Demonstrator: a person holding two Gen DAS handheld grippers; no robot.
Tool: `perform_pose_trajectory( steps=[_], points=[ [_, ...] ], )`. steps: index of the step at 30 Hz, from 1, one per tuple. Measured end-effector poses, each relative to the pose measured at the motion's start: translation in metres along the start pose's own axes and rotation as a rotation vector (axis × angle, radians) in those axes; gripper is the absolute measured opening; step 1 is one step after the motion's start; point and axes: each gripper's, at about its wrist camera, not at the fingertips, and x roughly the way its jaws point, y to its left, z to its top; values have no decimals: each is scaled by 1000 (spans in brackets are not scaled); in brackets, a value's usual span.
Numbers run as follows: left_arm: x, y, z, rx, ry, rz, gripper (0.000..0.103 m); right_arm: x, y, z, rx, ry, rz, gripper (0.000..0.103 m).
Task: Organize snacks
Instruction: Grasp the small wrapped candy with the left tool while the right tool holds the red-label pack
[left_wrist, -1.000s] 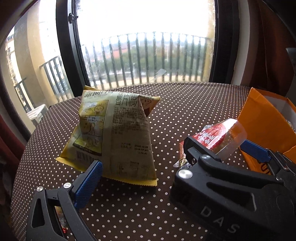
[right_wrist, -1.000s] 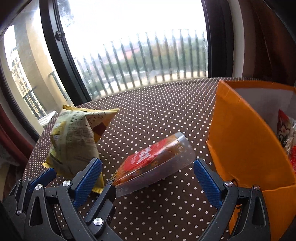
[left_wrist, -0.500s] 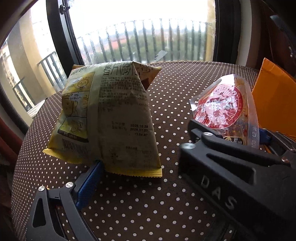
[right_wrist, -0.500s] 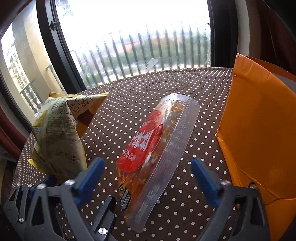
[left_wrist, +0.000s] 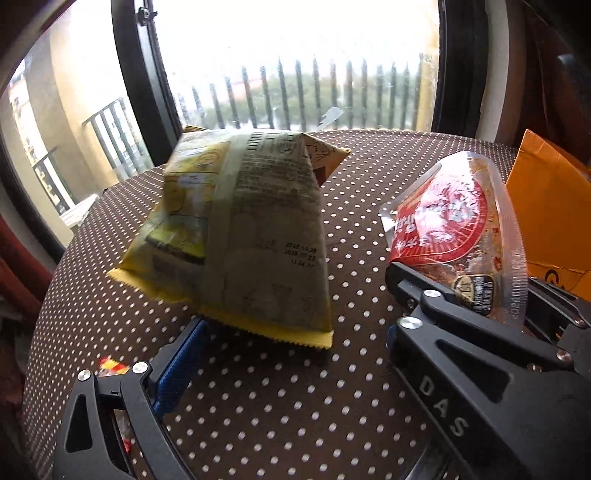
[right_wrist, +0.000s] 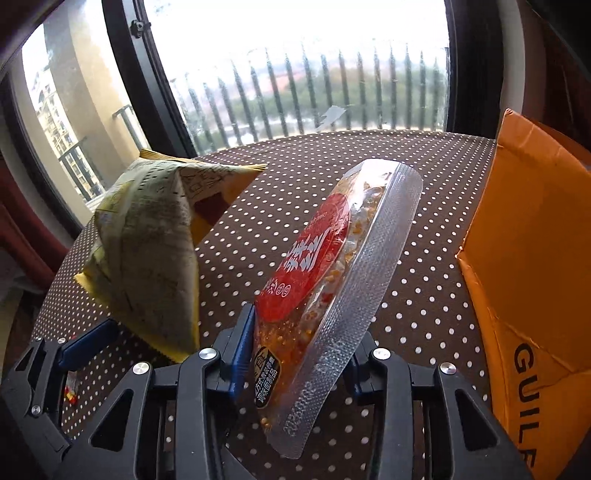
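The right gripper (right_wrist: 295, 354) has just been closing, and its blue-padded fingers (right_wrist: 242, 350) now clamp the lower end of a clear plastic snack pack with a red label (right_wrist: 332, 280), which stands tilted above the brown white-dotted table (right_wrist: 295, 177), beside an orange cardboard box (right_wrist: 535, 258). The left gripper (left_wrist: 280, 362) sits under the bottom seam of a yellow crinkly snack bag (left_wrist: 243, 236); only its left blue finger (left_wrist: 177, 365) shows, so its grip cannot be told.

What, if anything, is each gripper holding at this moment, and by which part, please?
The right gripper, whose jaws have just been closing, clamps the red-labelled clear packet by its lower end. The left gripper's hold on the yellow bag cannot be told.
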Motion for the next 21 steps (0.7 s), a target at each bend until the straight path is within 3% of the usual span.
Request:
perform_pose_trajectory(
  steps=[21],
  points=[
    [-53, 66, -51, -130, -59, 64, 98, -54, 48, -40, -92, -52, 72, 44]
  ],
)
